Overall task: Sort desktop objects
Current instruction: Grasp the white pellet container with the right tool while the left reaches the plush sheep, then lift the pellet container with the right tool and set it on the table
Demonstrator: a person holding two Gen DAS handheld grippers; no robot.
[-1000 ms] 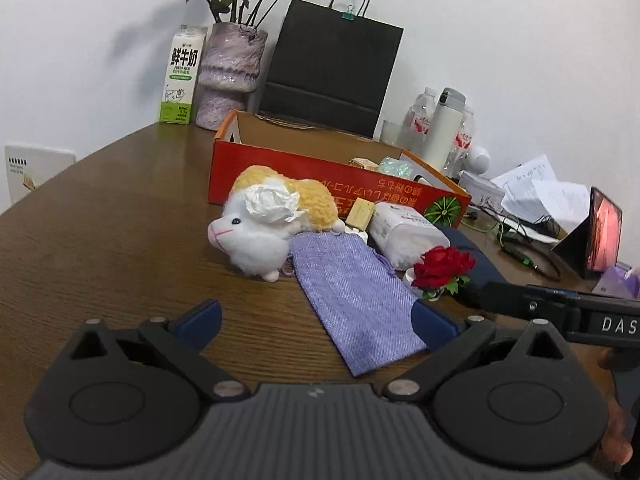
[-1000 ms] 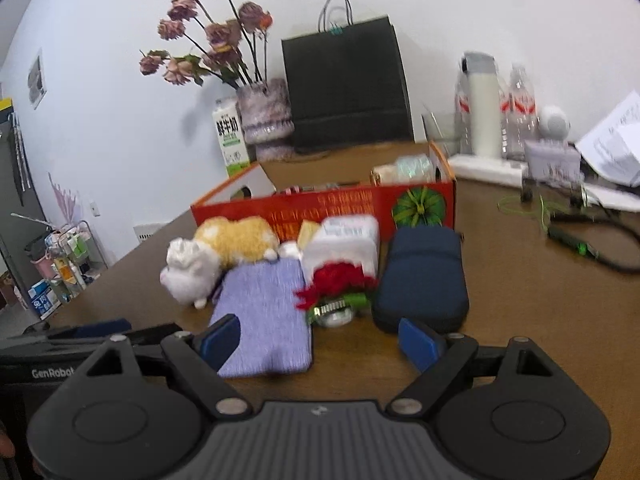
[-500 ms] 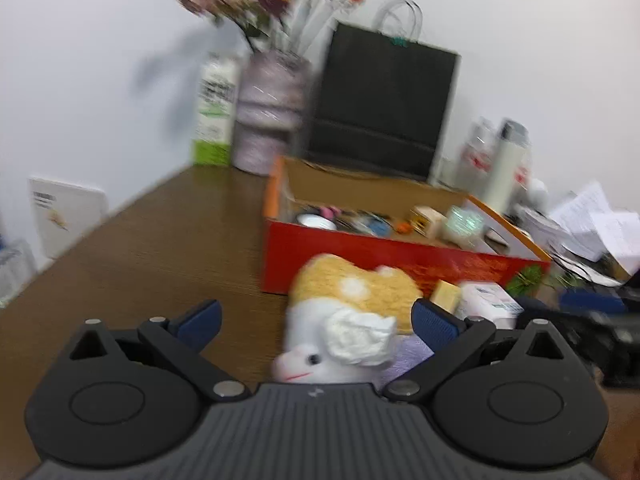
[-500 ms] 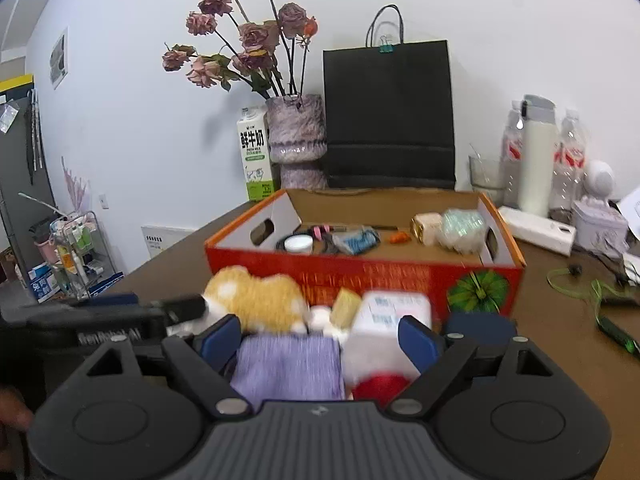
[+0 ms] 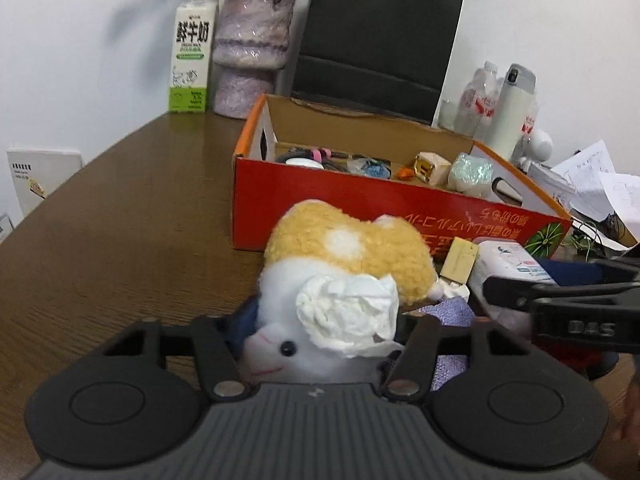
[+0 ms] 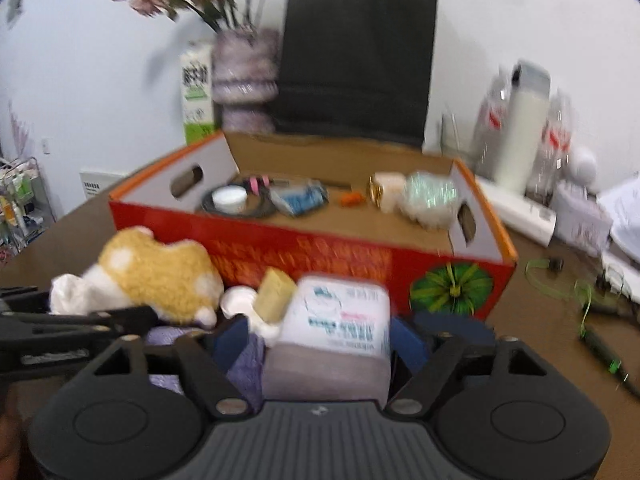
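Note:
A white and yellow plush toy (image 5: pixel 344 272) lies on the brown table in front of the red cardboard box (image 5: pixel 360 204). My left gripper (image 5: pixel 320 332) is shut on the plush toy's white head. My right gripper (image 6: pixel 316 340) is shut on a white tissue pack (image 6: pixel 340 316), which also shows in the left wrist view (image 5: pixel 508 260). A purple cloth pouch (image 6: pixel 244 356) lies under both grippers. The plush toy shows at the left of the right wrist view (image 6: pixel 156 276). The box (image 6: pixel 312 256) holds several small items.
A milk carton (image 5: pixel 192 52), a flower vase (image 5: pixel 250 48) and a black paper bag (image 5: pixel 376 36) stand behind the box. Bottles (image 5: pixel 516 108) and papers (image 5: pixel 592 188) crowd the right. A tan block (image 6: pixel 276 296) and a dark blue case (image 6: pixel 452 324) lie by the box.
Both grippers moved forward and closed. The left one took hold of the plush toy's head; the right one took hold of the tissue pack.

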